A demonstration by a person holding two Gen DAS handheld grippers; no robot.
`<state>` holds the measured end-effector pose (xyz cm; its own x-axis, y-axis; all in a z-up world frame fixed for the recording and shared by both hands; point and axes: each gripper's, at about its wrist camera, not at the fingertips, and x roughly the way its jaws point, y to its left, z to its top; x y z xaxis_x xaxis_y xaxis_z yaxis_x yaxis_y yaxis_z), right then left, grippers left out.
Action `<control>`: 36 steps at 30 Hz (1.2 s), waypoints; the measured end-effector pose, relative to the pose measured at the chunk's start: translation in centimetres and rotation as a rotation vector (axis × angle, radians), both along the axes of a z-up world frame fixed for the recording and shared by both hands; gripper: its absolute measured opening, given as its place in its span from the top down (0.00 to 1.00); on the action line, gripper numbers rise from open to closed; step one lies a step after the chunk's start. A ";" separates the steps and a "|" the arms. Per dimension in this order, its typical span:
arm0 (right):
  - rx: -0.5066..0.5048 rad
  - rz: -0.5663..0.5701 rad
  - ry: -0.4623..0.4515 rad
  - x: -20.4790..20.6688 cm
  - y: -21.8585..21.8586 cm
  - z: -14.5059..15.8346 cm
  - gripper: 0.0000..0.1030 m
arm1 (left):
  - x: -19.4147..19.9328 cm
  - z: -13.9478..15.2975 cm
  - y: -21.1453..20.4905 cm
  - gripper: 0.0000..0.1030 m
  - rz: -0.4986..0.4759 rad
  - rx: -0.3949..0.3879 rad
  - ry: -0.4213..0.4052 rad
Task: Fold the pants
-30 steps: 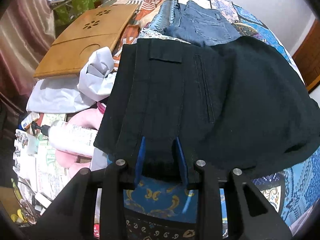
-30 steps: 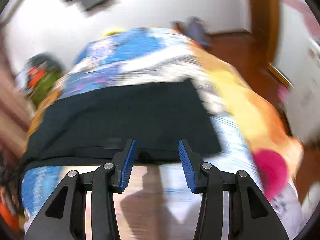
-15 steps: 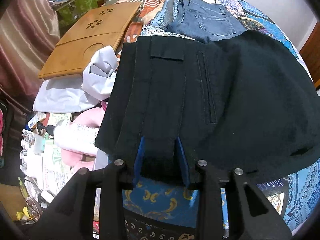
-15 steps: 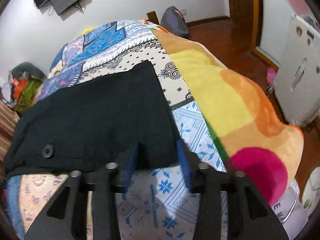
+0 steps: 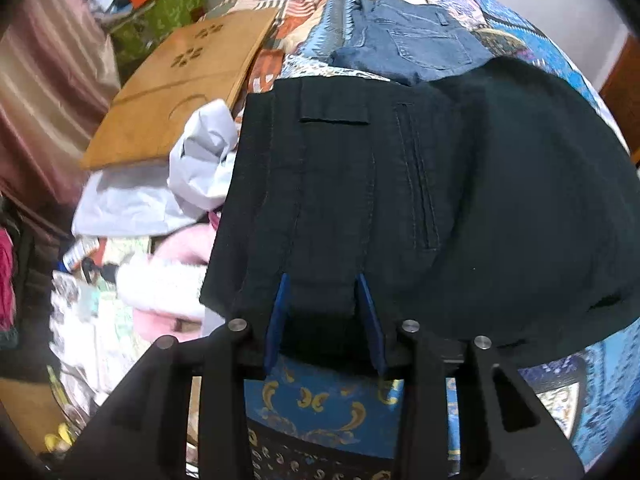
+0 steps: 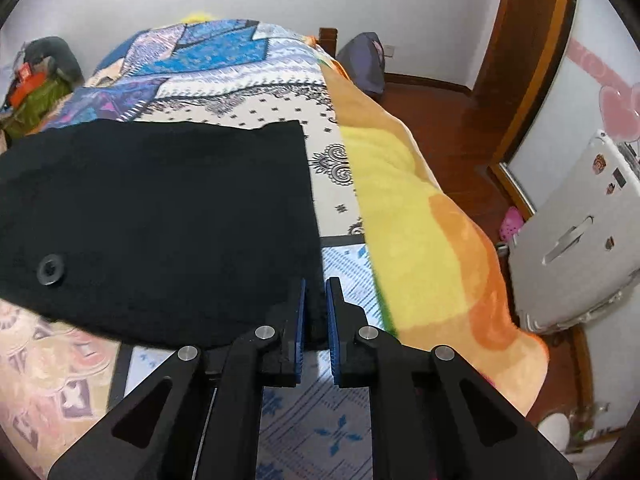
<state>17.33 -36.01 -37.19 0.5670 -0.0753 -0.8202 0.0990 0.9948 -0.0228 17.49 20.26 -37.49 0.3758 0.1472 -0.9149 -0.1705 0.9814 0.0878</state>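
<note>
Black pants [image 5: 400, 208] lie spread across the patterned bed; they also show in the right wrist view [image 6: 160, 220] with a black button at the left. My left gripper [image 5: 322, 280] has its blue pads either side of a bunch of the pants' near waist edge and grips it. My right gripper [image 6: 316, 286] is shut on the near right corner of the pants, its pads nearly together with a sliver of black cloth between them.
Folded blue jeans [image 5: 412, 44] lie beyond the black pants. A wooden lap tray [image 5: 184, 88], white cloth [image 5: 200, 164] and clutter lie at the left. The bed's right edge drops to a wooden floor [image 6: 452, 120], with a white appliance [image 6: 580, 248] beside it.
My right gripper moved to the pants' near right corner and closed from wide open onto it. My left gripper kept its hold and barely moved.
</note>
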 end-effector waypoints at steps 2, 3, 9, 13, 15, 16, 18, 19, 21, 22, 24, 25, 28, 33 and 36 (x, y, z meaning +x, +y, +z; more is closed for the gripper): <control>0.055 -0.011 0.015 0.2 -0.6 0.8 0.91 | 0.0 0.3 -0.2 0.58 0.006 0.020 0.000; 0.081 -0.018 0.007 0.0 -0.9 1.4 0.90 | -0.1 0.6 -0.2 0.58 0.008 0.026 -0.004; 0.150 0.022 -0.102 0.6 -0.2 6.4 0.62 | 0.2 4.5 -0.6 0.57 0.031 0.000 -0.098; 0.228 0.196 -0.128 3.4 4.8 8.4 0.60 | 2.3 7.2 -2.7 0.50 -0.011 -0.033 -0.167; 0.280 0.289 -0.115 4.9 8.1 8.6 0.59 | 3.6 7.6 -4.4 0.40 -0.047 -0.019 -0.179; 0.320 0.345 -0.096 5.8 10.0 8.4 0.58 | 4.2 7.6 -5.2 0.38 -0.068 -0.014 -0.179; 0.352 0.421 -0.061 7.1 13.2 7.6 0.58 | 5.3 6.7 -6.9 0.37 -0.111 -0.009 -0.159; 0.339 0.456 -0.034 7.7 15.0 6.9 0.58 | 5.8 5.8 -7.6 0.37 -0.119 0.000 -0.134; 0.308 0.506 0.027 8.2 17.5 5.2 0.57 | 6.3 4.0 -8.3 0.37 -0.128 0.001 -0.087; 0.286 0.518 0.044 8.0 18.2 4.3 0.57 | 6.3 3.0 -8.5 0.37 -0.128 0.001 -0.062; 0.257 0.539 0.011 6.9 18.3 4.1 0.57 | 5.6 1.5 -8.4 0.31 -0.118 0.003 -0.053; 0.268 0.545 0.021 6.7 17.8 4.2 0.57 | 5.0 1.3 -8.2 0.28 -0.106 0.007 -0.073; 0.303 0.543 0.049 5.9 16.3 4.1 0.60 | 4.0 1.1 -6.8 0.23 -0.075 -0.019 -0.072; 0.323 0.519 0.060 4.2 14.5 4.1 0.59 | 2.2 0.9 -5.1 0.23 -0.034 -0.048 -0.049; 0.294 0.510 0.062 3.4 14.0 4.5 0.54 | 1.5 1.3 -4.8 0.23 -0.024 -0.030 -0.041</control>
<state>20.75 -22.02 -32.67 0.4219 0.4297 -0.7983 -0.3857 0.8820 0.2709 18.94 15.49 -36.19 0.4163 0.1101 -0.9025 -0.1502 0.9873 0.0512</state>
